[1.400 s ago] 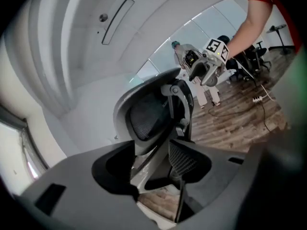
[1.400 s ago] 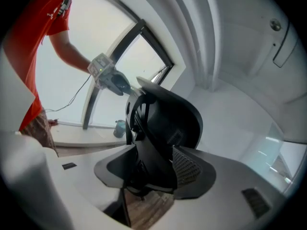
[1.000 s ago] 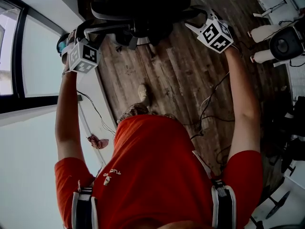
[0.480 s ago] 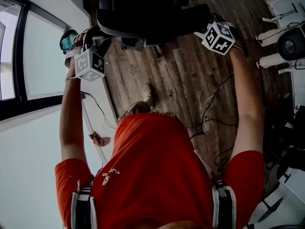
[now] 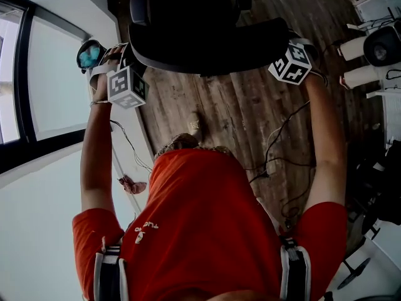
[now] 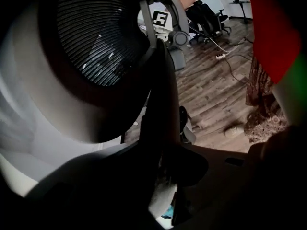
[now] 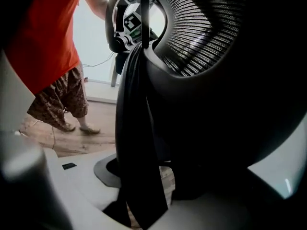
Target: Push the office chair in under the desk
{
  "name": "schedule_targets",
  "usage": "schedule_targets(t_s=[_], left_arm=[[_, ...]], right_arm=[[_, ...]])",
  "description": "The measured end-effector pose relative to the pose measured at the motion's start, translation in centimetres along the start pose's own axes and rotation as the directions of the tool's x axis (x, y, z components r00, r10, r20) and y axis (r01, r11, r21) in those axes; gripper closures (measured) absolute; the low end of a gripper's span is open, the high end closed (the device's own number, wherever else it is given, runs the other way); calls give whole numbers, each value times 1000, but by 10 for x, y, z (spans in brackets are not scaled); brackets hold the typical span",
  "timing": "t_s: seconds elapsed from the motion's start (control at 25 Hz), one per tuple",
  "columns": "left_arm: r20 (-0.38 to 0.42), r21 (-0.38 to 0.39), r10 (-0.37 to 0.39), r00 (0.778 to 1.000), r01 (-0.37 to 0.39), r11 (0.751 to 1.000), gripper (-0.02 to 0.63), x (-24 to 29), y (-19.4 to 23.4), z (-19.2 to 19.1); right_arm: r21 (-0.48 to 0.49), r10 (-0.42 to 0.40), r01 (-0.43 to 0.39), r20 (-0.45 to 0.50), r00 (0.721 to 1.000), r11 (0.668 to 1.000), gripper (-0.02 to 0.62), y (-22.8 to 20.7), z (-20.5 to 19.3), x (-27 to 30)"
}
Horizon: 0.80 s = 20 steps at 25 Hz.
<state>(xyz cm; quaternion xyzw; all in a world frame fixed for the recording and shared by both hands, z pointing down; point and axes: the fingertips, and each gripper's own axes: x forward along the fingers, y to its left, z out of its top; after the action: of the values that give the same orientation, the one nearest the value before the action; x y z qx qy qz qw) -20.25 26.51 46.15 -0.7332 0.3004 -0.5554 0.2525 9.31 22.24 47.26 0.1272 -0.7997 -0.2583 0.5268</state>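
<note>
In the head view the black office chair (image 5: 200, 17) stands on the wooden floor ahead of me, its mesh backrest (image 5: 207, 58) toward me. My left gripper (image 5: 125, 55) is at the backrest's left end. My right gripper (image 5: 288, 46) is at its right end. In the left gripper view the backrest's black edge (image 6: 160, 123) runs down between the jaws of the left gripper (image 6: 165, 186), which have just been closing and now pinch it. In the right gripper view the backrest's other edge (image 7: 136, 143) lies between the jaws of the right gripper (image 7: 144, 195), which have closed slightly. Floor still shows beside that edge.
Loose cables (image 5: 276, 143) trail over the floor on the right, near white speakers (image 5: 376, 49) and other gear. A window (image 5: 12, 86) and a white ledge (image 5: 135, 143) run along the left. Another black chair (image 6: 206, 18) stands far back.
Both grippers have come down onto the two ends of the backrest. The left jaws have closed on its edge. The backrest fills more of the head view's top.
</note>
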Motion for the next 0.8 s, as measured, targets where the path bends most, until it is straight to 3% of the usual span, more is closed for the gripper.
schedule_targets(t_s=[0.36, 0.56, 0.8], left_arm=[[19, 80, 12, 1000, -13, 997, 494, 13, 7, 3], [-17, 106, -37, 999, 39, 994, 499, 37, 22, -13], [-8, 110, -43, 999, 43, 993, 499, 68, 53, -19]], right_arm=[[-61, 8, -9, -9, 1000, 998, 414, -8, -8, 5], [-52, -4, 3, -23, 1000, 999, 419, -28, -11, 21], [-40, -11, 10, -36, 999, 999, 419, -61, -17, 41]])
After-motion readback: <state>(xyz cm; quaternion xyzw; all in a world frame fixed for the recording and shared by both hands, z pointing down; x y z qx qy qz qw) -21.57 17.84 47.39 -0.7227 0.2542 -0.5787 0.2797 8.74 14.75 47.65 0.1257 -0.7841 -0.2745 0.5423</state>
